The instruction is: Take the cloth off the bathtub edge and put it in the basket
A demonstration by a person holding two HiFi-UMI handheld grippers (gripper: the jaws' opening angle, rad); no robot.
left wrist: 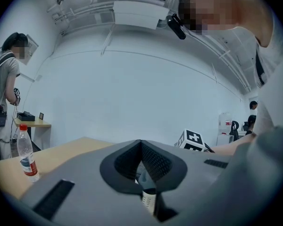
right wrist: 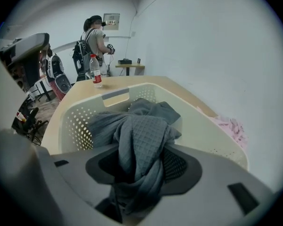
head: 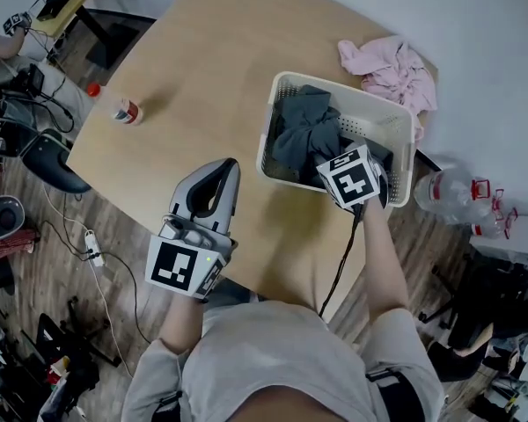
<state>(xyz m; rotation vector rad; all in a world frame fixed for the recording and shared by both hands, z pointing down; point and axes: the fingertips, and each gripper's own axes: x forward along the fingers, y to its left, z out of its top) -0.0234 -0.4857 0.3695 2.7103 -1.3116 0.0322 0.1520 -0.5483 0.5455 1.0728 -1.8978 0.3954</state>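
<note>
Cloth (right wrist: 142, 128) draped between wide-open right tongs (right wrist: 141, 163) over basket (right wrist: 200, 126), left tongs (left wrist: 140, 144) closed

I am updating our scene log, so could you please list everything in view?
table: one, light wood, centre.
laundry basket: one, cream, perforated, on the table's right part.
grey cloth: one, in the basket.
pink cloth: one, on the table beyond the basket.
water bottle: one, clear, red cap, upright on the table's left part.
large bottles: at least two, clear, on the floor right of the table.
bystander: one, across the room.
left claw: one, grey, jaws together, empty.
right claw: one, grey, over the basket, jaws apart around the grey cloth.
</note>
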